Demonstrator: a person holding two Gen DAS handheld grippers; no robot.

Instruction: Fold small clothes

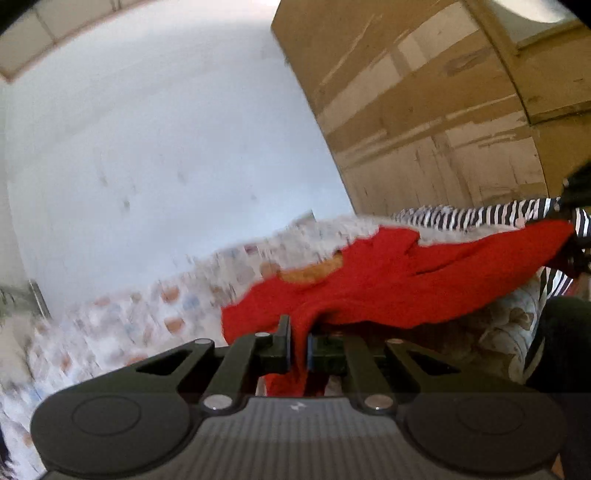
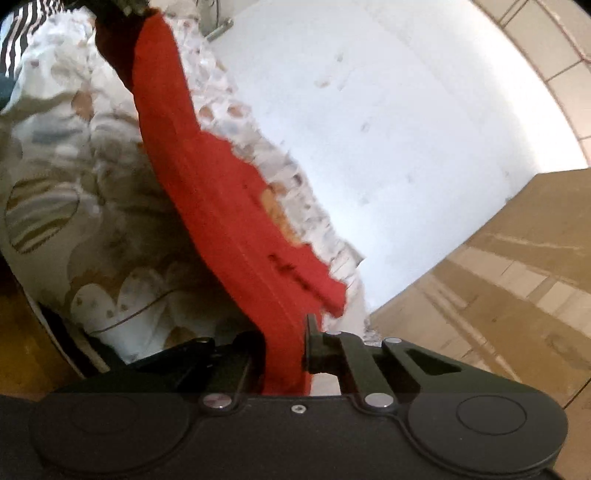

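Note:
A small red garment (image 1: 388,284) with an orange patch hangs stretched above a patterned bed sheet (image 1: 147,314). My left gripper (image 1: 299,343) is shut on one end of it, with red cloth bunched between the black fingers. The far end of the garment runs off to the right, where the other black gripper (image 1: 576,251) holds it. In the right wrist view the red garment (image 2: 221,192) stretches up and left from my right gripper (image 2: 288,347), which is shut on its near end. The left gripper (image 2: 122,7) shows dark at the top left of that view.
A striped black-and-white garment (image 1: 480,216) lies on the sheet behind the red one. A large cardboard box (image 1: 424,103) stands by the bed, brown box side (image 2: 498,288) at lower right. A white wall (image 1: 147,147) is behind. Printed bedding (image 2: 74,184) fills the left.

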